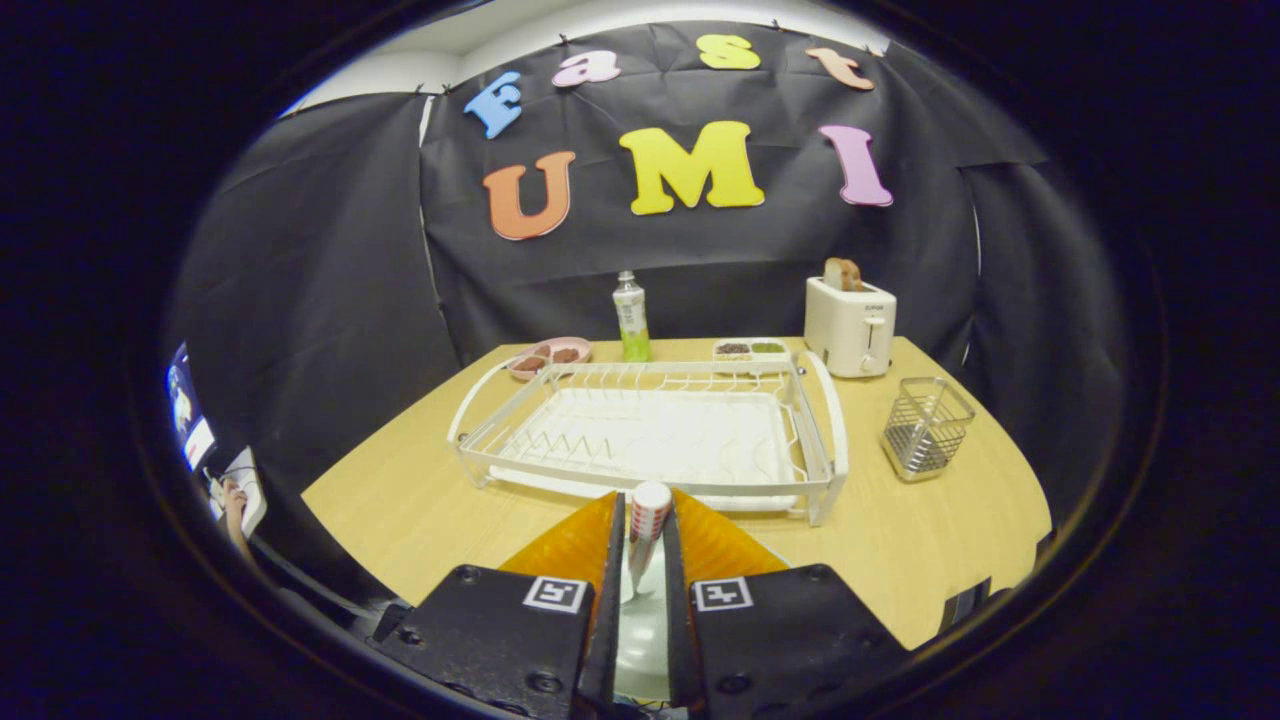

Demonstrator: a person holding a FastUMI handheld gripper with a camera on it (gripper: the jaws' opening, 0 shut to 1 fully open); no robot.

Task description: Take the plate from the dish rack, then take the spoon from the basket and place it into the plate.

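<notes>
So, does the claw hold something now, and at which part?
Yes. The claw is shut on the spoon, its fingers pressing the handle from both sides, above the orange plate.

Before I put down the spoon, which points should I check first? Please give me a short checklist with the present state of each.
1. Grip: the tongs are shut on the spoon, which stands almost upright between them. Ok.
2. Plate out of the dish rack: it lies on the table just before the rack. Ok.
3. Plate under the tongs: it shows on both sides of them. Ok.
4. Spoon out of the basket: the basket stands apart, beyond the tongs to the right. Ok.
5. Height of the spoon's lower end over the plate: cannot tell.
</notes>
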